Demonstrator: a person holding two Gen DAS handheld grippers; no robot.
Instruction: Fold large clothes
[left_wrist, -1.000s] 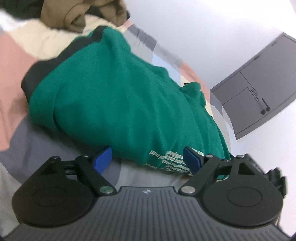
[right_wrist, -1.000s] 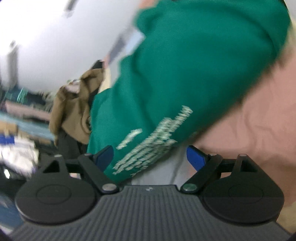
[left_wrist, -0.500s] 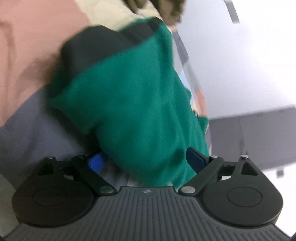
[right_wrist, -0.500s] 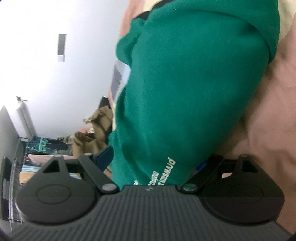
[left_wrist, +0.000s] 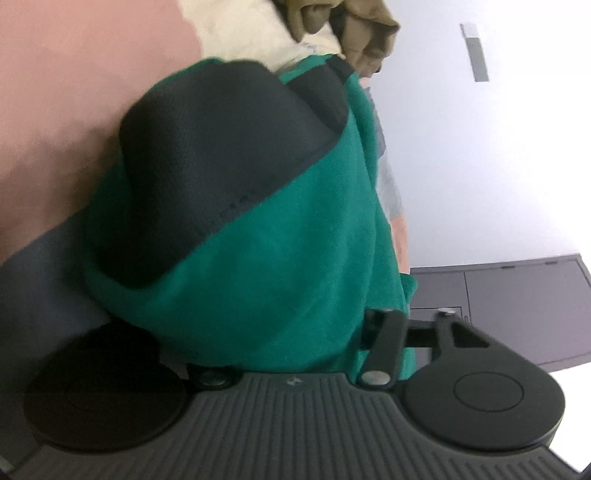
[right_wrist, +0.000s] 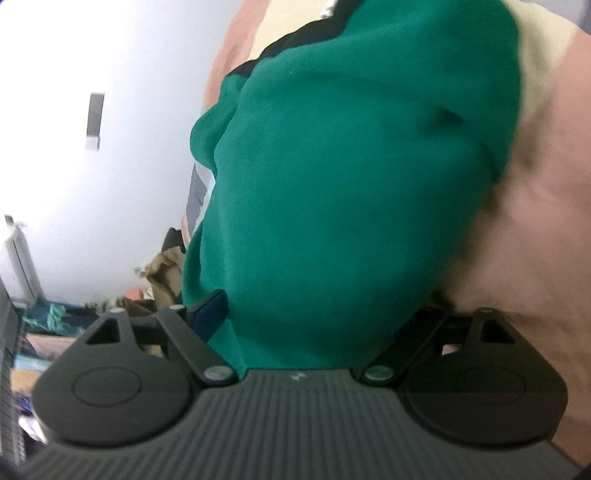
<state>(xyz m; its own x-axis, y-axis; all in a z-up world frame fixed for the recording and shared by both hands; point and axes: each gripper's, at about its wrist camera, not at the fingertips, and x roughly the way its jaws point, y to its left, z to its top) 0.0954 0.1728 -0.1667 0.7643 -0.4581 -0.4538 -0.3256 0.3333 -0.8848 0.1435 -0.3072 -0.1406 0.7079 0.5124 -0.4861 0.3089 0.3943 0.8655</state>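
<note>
Lying bunched on the patchwork bedcover (left_wrist: 74, 110), the green garment (left_wrist: 288, 266) is your landmark, and both of your tools are pushed into its near edge. Your left gripper (left_wrist: 291, 354) has just been closing its fingers with the green cloth between them: the fabric fills the whole gap, covers the left finger entirely, and the right finger (left_wrist: 384, 343) stands upright against the cloth's side, so it appears pinched on the garment. A wide black panel (left_wrist: 221, 155) of the garment faces you on its upper left, and beyond its far end sits a crumpled tan garment (left_wrist: 354, 33). To the right of the green cloth, past the bed edge, you see a pale wall and a dark grey cabinet (left_wrist: 517, 306). Your right gripper (right_wrist: 295, 325) has also been narrowing its fingers, yet they stand wide on either side of the green garment (right_wrist: 351, 184); the blue-padded left finger (right_wrist: 208, 312) lies just at the cloth's edge, the right finger is in shadow under the fold, and you cannot tell from this blurred view whether the pads press. The pink patch of bedcover (right_wrist: 535, 221) lies right of the garment.
</note>
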